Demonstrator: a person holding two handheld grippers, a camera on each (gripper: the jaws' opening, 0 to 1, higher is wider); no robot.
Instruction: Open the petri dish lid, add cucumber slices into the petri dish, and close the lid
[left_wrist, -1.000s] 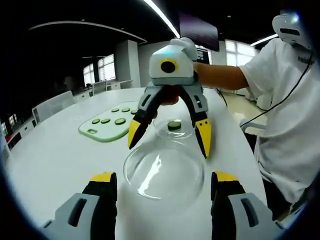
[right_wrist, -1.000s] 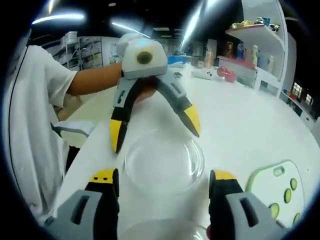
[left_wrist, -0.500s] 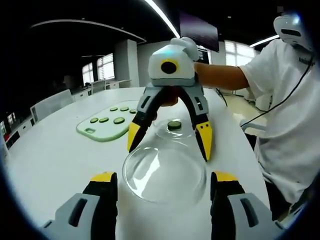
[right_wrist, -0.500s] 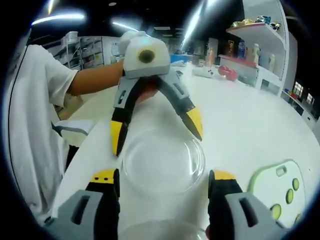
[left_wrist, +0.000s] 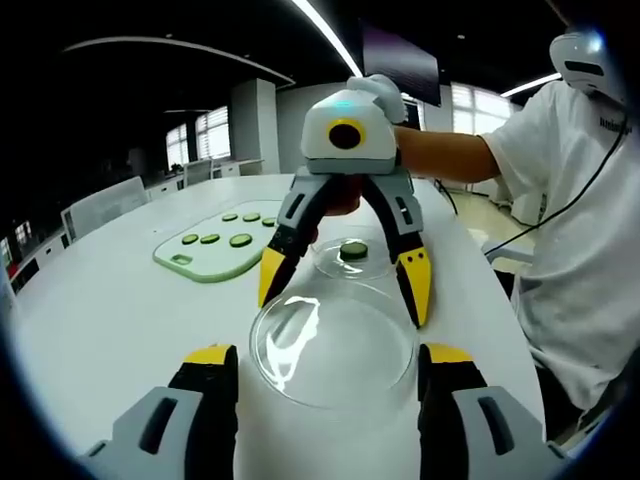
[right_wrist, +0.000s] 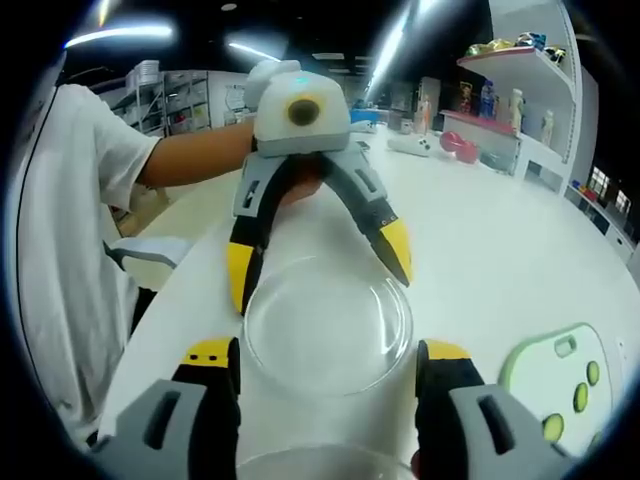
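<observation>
While both grippers stand wide apart and grip nothing, the white counter carries everything between them. A person in a white shirt holds the two tools facing each other across it.

Pale green cutting board lies on the counter off to one side, with several cucumber slices still on it; its corner also appears in the right gripper view.

Clear lid sits just ahead of the left gripper, lying between the right gripper tips on the far side and the left ones on the near side. In the right gripper view the same lid is framed by the left gripper.

Petri dish base stands just beyond the lid, open, with one slice inside.

Judgement: lid is off and filling has begun; whether more slices are wanted or the lid goes back, I cannot tell. For closing, take the glass rim squarely across its width, lift level, and lower it centred over the base. Smooth glass may slip. The two grippers crowd the same lid; one should back off first.
</observation>
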